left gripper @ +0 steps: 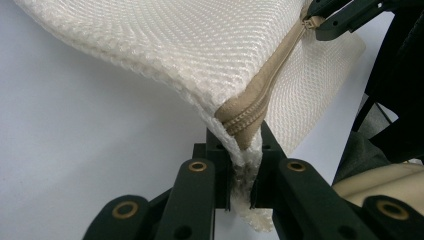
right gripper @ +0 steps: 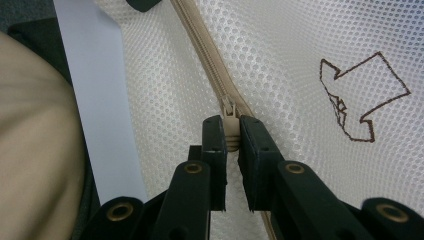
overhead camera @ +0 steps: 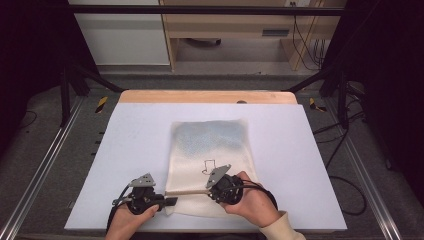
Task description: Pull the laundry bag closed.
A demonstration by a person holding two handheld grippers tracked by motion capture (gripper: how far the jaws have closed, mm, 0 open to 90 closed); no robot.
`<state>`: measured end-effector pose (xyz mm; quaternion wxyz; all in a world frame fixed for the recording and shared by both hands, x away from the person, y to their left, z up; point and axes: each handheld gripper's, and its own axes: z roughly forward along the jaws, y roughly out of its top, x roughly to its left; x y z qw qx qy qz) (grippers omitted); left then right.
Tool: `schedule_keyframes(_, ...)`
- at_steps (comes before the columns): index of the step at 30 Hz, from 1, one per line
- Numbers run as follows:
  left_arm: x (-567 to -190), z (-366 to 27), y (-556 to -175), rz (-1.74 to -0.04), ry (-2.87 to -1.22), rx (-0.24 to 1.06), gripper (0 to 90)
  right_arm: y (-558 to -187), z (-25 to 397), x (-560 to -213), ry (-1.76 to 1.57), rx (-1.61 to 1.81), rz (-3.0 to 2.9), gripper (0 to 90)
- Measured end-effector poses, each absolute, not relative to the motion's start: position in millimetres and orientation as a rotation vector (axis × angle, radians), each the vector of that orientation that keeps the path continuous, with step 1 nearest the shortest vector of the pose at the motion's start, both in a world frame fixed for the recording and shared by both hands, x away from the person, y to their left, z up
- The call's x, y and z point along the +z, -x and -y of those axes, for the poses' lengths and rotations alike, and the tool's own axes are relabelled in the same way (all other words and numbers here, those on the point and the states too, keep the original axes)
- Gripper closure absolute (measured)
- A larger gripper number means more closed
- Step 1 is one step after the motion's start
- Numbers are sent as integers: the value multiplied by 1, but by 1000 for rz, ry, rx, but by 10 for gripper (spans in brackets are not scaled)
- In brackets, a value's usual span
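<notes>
A cream mesh bag [overhead camera: 210,145] with a tan zipper [overhead camera: 187,192] along its near edge lies on the white table. My left gripper [overhead camera: 167,202] is shut on the bag's near left corner [left gripper: 245,155], clamping the zipper's end and lifting it a little. My right gripper [overhead camera: 212,190] is shut on the tan zipper pull [right gripper: 231,131], partway along the zipper [right gripper: 210,65]. In the left gripper view the right gripper's jaws sit at the top right by the pull [left gripper: 312,22]. A brown outline drawing [right gripper: 362,95] marks the mesh.
The white table top [overhead camera: 135,150] has bare room around the bag. A wooden strip [overhead camera: 207,96] runs along its far edge. Metal rails [overhead camera: 40,170] flank the table. A beige sleeve [overhead camera: 280,230] reaches in at the bottom.
</notes>
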<state>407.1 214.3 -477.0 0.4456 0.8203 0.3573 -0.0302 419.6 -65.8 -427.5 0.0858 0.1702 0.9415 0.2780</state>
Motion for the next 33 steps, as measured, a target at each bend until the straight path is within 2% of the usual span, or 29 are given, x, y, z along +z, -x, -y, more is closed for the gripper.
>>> schedule_keyframes(33, -478, -214, -407, -887, -2041, -71, 823, -420, 69, -435, -535, 828, -2805, 820)
